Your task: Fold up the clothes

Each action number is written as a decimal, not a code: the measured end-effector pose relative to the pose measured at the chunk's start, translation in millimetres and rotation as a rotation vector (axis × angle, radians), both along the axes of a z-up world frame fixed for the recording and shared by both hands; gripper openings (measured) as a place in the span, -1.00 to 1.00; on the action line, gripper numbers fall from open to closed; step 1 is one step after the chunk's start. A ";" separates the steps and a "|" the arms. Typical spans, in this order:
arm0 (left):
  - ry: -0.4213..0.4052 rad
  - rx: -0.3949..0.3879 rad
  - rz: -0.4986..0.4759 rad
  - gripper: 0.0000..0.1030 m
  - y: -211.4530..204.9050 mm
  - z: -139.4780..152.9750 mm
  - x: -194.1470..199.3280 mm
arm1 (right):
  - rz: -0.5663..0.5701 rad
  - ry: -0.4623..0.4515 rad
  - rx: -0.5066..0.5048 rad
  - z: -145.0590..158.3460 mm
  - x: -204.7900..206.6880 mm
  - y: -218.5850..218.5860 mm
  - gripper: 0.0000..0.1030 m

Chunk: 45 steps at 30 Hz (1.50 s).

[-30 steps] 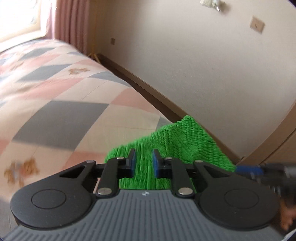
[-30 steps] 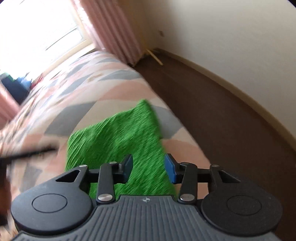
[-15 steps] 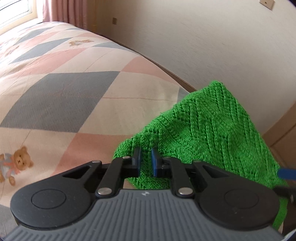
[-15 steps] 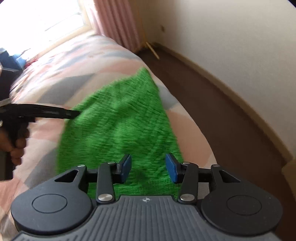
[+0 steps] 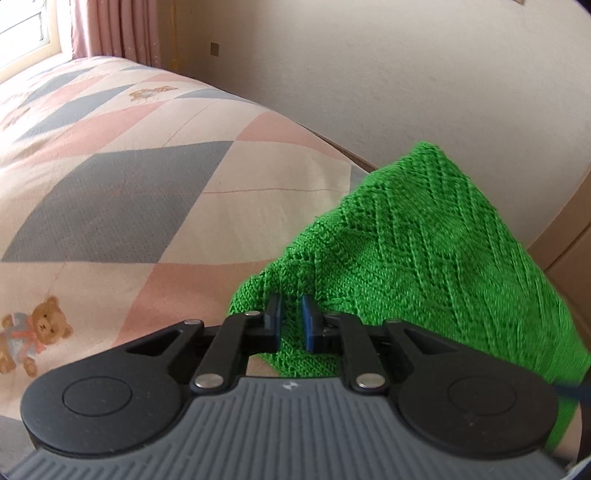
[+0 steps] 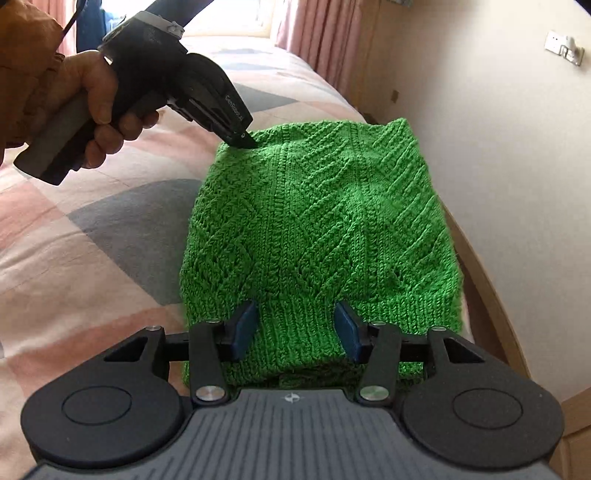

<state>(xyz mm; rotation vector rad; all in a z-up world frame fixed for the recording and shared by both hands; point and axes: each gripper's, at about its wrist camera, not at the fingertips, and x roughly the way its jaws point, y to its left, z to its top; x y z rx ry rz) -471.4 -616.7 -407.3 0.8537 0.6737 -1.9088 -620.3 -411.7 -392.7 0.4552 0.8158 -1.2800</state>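
Note:
A bright green knitted garment (image 6: 317,229) lies folded on the bed near its right edge. It also shows in the left wrist view (image 5: 417,240). My left gripper (image 5: 290,321) is shut on the garment's far left corner; in the right wrist view it (image 6: 242,142) pinches that corner, held by a hand. My right gripper (image 6: 295,326) is open, its blue pads either side of the garment's near ribbed edge, just above it.
The bed has a quilt (image 5: 122,192) in pink, grey and cream patches with teddy bears. A cream wall (image 6: 517,166) and wooden skirting (image 6: 491,295) run close along the bed's right side. Pink curtains (image 6: 321,33) hang at the far end.
The right gripper has swung round to face the garment's near edge, with its jaws wider. The left gripper stays shut on the corner, and the garment now lies flatter.

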 end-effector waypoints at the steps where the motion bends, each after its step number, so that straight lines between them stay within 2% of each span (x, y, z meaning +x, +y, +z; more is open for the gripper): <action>1: 0.001 -0.003 -0.001 -0.76 0.8 -0.3 0.1 | -0.029 -0.014 -0.024 7.4 -2.3 1.4 -0.08; 3: 0.007 -0.008 0.002 -0.76 2.3 -2.0 0.5 | -0.084 -0.038 -0.066 14.5 -9.8 7.4 -0.04; 5: 0.015 -0.011 0.009 -0.77 3.5 -4.1 0.6 | -0.097 -0.042 0.004 2.3 -21.7 6.5 -0.01; 9: -0.012 -0.013 0.002 -0.76 3.3 -2.8 -2.9 | -0.059 -0.105 0.011 -18.3 -35.8 11.7 0.08; 11: -0.035 0.004 0.006 -0.76 1.7 4.1 -6.2 | -0.073 -0.130 0.041 -15.9 -37.5 5.4 0.11; 14: -0.076 0.020 0.040 -0.73 7.2 24.7 -10.9 | -0.086 -0.118 0.085 -11.5 -33.6 -2.5 0.13; 16: -0.124 0.037 0.079 -0.65 16.0 39.6 -11.5 | -0.124 -0.130 0.115 1.1 -34.7 -7.2 0.14; 19: -0.131 0.059 0.114 -0.57 38.3 65.1 -4.9 | -0.193 -0.215 0.110 22.4 -38.1 -4.6 0.22; 21: -0.123 0.074 0.126 -0.36 56.3 82.5 -0.5 | -0.231 -0.254 0.108 34.6 -37.1 -0.2 0.38; 25: -0.083 0.097 0.114 -0.33 94.3 114.5 11.1 | -0.304 -0.301 0.119 55.1 -26.4 15.4 0.41; 27: -0.059 0.107 0.111 -0.24 110.7 129.5 19.6 | -0.348 -0.320 0.115 67.8 -19.5 27.7 0.44; 29: -0.042 0.121 0.113 -0.20 126.2 143.6 29.3 | -0.396 -0.333 0.102 82.2 -11.0 42.1 0.50; 31: -0.041 0.130 0.107 -0.20 142.3 159.6 41.5 | -0.438 -0.343 0.087 100.9 -3.2 60.9 0.65; 32: -0.047 0.131 0.106 -0.20 151.0 167.9 47.8 | -0.457 -0.346 0.078 110.6 1.6 68.8 0.65; 40: -0.019 0.060 0.037 -0.02 220.5 238.1 100.9 | -0.590 -0.393 -0.010 184.4 53.6 135.4 0.80; 43: -0.006 0.014 0.001 0.27 246.4 262.3 115.9 | -0.621 -0.404 -0.053 214.2 74.9 162.2 0.92; 45: -0.018 -0.010 -0.018 0.32 262.2 272.0 120.9 | -0.643 -0.406 -0.088 231.1 88.2 179.3 0.94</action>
